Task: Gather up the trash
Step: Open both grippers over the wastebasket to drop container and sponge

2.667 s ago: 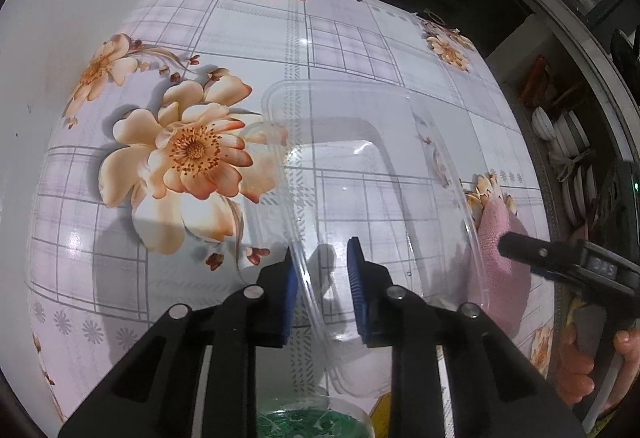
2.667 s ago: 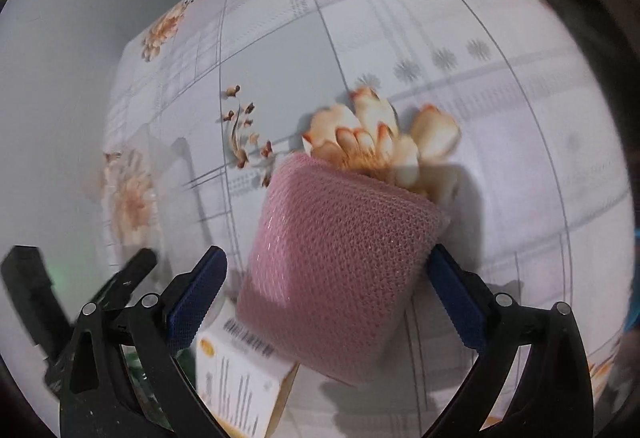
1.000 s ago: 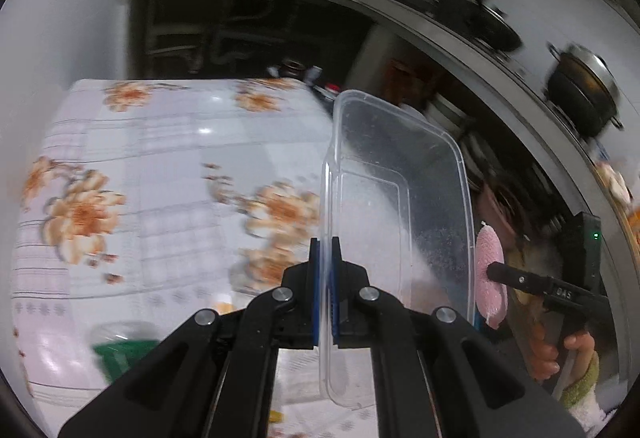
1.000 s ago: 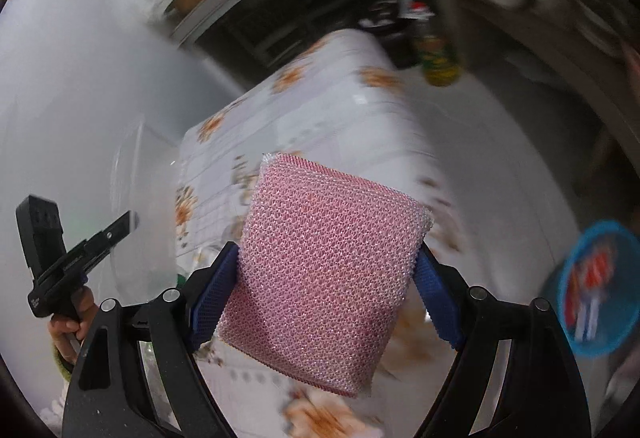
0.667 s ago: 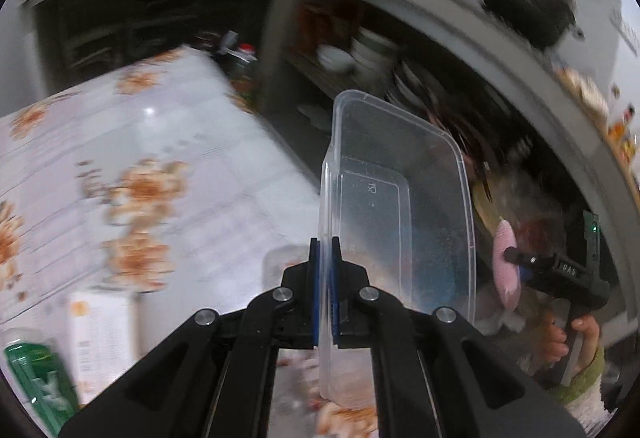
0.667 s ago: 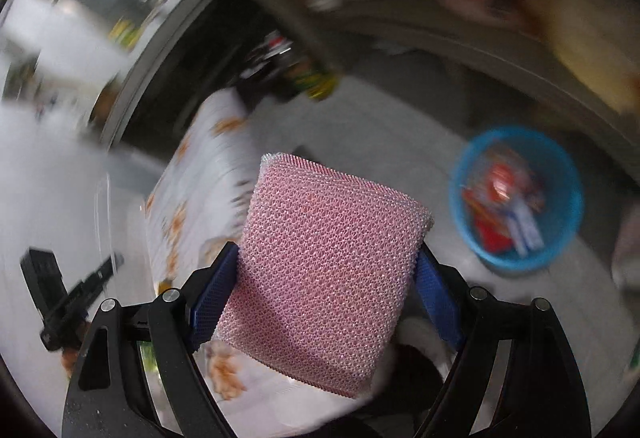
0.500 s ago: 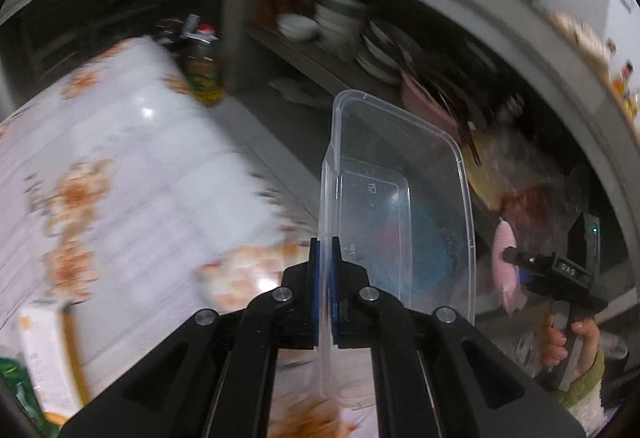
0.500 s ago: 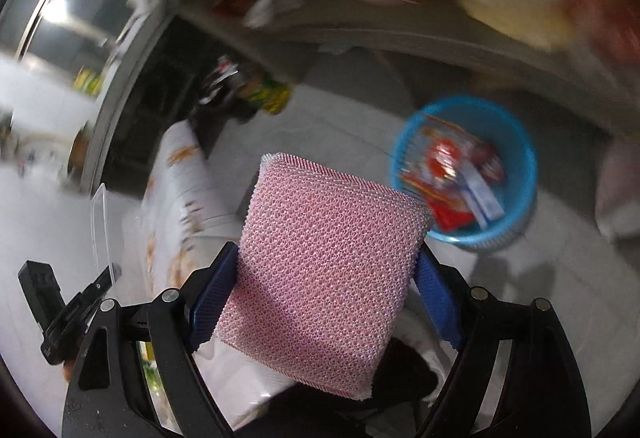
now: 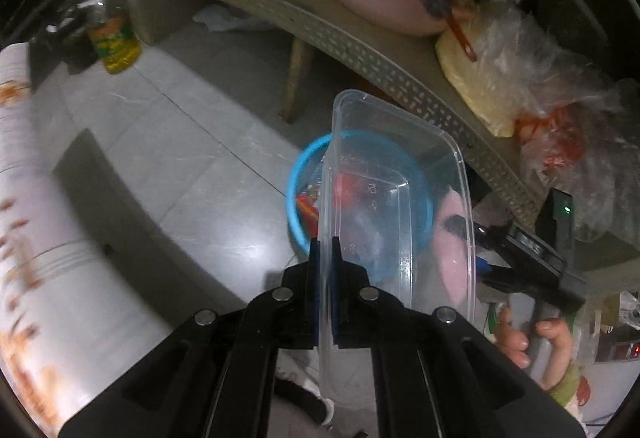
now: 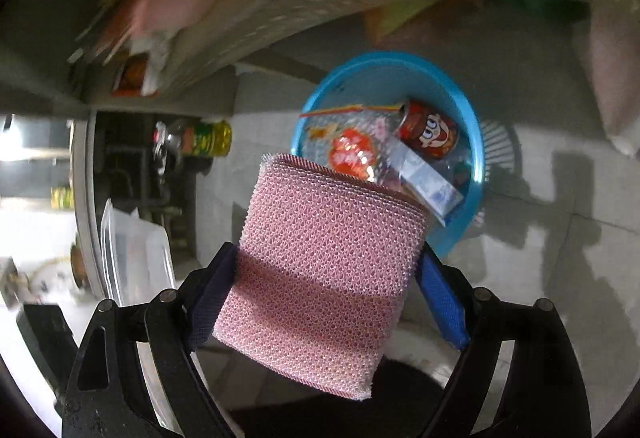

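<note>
So my left gripper [image 9: 325, 258] is clamped on the wall of the clear rectangular plastic food container [image 9: 396, 194] and my right gripper [image 10: 326, 286] is squeezing the pink mesh scrubbing sponge [image 10: 324, 270]. A second ago both hung over the flowered table; now they're above the floor. The round blue plastic trash basket [image 10: 476, 142] sits just beyond, half-full, so dropping comes next, I'd say.

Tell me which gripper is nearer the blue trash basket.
Hard to call; probably the right. The right gripper, holding the pink sponge, hovers just short of the blue trash basket. The left gripper holds the clear container in front of it.
</note>
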Available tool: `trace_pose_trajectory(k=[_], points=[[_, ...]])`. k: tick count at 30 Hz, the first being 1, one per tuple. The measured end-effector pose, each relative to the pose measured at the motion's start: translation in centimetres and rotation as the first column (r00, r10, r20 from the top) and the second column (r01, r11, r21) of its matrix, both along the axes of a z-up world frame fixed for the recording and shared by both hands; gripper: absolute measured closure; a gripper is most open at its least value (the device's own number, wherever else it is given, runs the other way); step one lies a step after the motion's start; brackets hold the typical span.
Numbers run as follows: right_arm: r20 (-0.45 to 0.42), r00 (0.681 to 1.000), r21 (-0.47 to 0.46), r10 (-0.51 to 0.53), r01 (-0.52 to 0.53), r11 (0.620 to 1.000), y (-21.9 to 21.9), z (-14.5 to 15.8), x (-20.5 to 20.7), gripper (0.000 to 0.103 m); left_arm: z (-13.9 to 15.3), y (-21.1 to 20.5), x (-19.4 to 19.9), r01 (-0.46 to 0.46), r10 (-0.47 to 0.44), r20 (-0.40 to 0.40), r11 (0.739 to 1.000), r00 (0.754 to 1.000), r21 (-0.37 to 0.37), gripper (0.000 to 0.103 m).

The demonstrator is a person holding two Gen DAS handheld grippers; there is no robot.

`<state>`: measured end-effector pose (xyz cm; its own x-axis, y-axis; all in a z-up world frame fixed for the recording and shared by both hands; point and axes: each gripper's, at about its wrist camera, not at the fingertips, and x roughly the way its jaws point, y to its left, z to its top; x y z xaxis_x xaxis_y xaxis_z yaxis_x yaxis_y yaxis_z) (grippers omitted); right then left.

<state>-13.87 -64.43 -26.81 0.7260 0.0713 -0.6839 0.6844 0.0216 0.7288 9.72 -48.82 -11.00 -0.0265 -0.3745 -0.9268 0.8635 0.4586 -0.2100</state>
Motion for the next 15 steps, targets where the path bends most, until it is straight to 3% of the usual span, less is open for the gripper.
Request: trace_pose_trajectory(k=[2, 3, 6, 11, 15], points=[[0.018, 0.999, 0.032, -0.03, 0.029, 0.999, -1.5, -2.0, 0.2, 0.015, -1.7, -2.1, -0.2, 0.002, -0.002, -0.016, 1.0, 1.0, 0.018, 0.098], [0.017, 0.999, 0.043, -0.04, 0.039, 0.998, -2.1, -2.9, 0.4, 0.014, -2.7, -3.1, -0.2, 0.006, -0.006, -0.026, 1.0, 1.0, 0.025, 0.093], [-0.029, 0.995, 0.072, -0.095, 0.097, 0.993, -3.4, -6.2, 0.3, 0.014, -5.5, -4.8, -0.4, 0.011, -0.008, -0.041, 0.997, 0.999, 0.075, 0.058], [-0.042, 0.99, 0.091, -0.131, 0.135, 0.987, -2.7, -7.4, -1.5, 0.014, -7.2, -5.0, -0.5, 0.005, 0.004, -0.089, 0.995, 0.996, 0.096, 0.056], [-0.051, 0.988, 0.052, -0.142, 0.145, 0.988, -2.0, -6.6, -2.8, 0.014, -4.5, -4.0, -0.1, 0.003, 0.002, -0.091, 0.999, 0.996, 0.049, 0.055]])
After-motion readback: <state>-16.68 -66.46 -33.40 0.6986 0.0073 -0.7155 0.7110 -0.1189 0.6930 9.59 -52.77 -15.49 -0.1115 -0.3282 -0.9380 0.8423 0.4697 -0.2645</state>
